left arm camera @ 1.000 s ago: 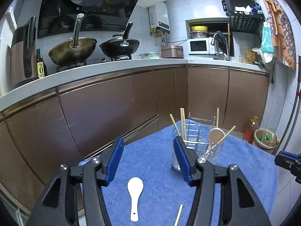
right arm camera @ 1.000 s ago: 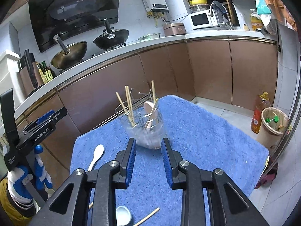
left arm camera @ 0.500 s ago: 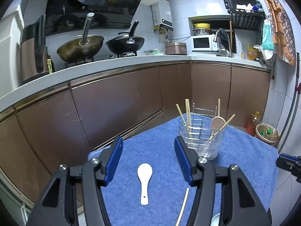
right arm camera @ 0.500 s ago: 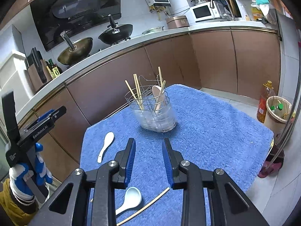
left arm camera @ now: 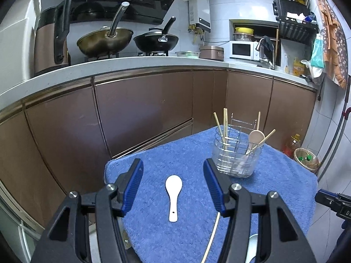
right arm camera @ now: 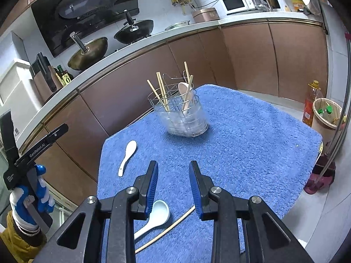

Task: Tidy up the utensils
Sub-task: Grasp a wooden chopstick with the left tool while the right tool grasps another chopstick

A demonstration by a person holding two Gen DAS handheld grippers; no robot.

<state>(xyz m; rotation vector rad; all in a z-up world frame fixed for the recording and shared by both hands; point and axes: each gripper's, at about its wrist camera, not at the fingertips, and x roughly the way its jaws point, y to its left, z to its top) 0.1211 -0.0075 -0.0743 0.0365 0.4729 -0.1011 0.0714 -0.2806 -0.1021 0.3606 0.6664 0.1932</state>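
Note:
A clear utensil holder point(left arm camera: 237, 157) with a wire insert stands on the blue towel point(left arm camera: 190, 153), holding several chopsticks and a wooden spoon point(left arm camera: 254, 138); it also shows in the right wrist view point(right arm camera: 184, 114). A white ceramic spoon point(left arm camera: 173, 190) lies between my left gripper's point(left arm camera: 173, 184) open, empty fingers, below them; it shows in the right wrist view point(right arm camera: 127, 155) too. My right gripper point(right arm camera: 173, 186) is open and empty above the towel point(right arm camera: 241, 142). A second white spoon point(right arm camera: 156, 215) and a loose chopstick point(right arm camera: 166, 230) lie just under it.
Brown kitchen cabinets point(left arm camera: 142, 114) and a white counter with two woks stand behind the table. A bin point(right arm camera: 326, 114) and an oil bottle point(right arm camera: 311, 105) sit on the floor to the right. The left gripper's body point(right arm camera: 30, 153) shows at the left of the right wrist view.
Both grippers have pulled back from the holder, toward the near side of the towel. The white spoon now lies between the left fingers; a second spoon and a chopstick came into view.

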